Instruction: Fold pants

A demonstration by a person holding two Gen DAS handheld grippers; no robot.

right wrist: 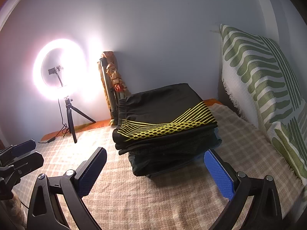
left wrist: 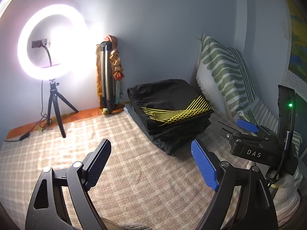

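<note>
So, going left to right. The lit white ring light on its small black tripod (left wrist: 51, 61) is standing at the far-left edge of the bed, its black cable trailing over the cover. A folded grey metal tripod with cloth tied around it (left wrist: 108, 72) is leaning on the wall just right of that.

The left gripper (left wrist: 151, 164) is hovering over bare beige-and-white checked bedspread (left wrist: 134, 182), fingers wide apart, gripping nothing.

The black pants with yellow criss-cross stripes (right wrist: 165, 122) are sitting centre-right as a compact folded bundle on top of a stack of dark folded garments (right wrist: 172, 157), near the wall.

The right gripper (right wrist: 155, 168) is sitting just in front of that stack, fingers also spread, empty; I can't tell whether its right pad is touching the bottom layer.

Judgement: folding is looking finished or near it; top piece is squared, nothing hanging loose. What's left is probably only a tidy or backing off.

The green-and-white leaf-patterned cushion (right wrist: 259, 88) is boxing in the right side. Wall is closing off the back. Open room is mostly the near and left bedspread; watch the cable near the light.
</note>
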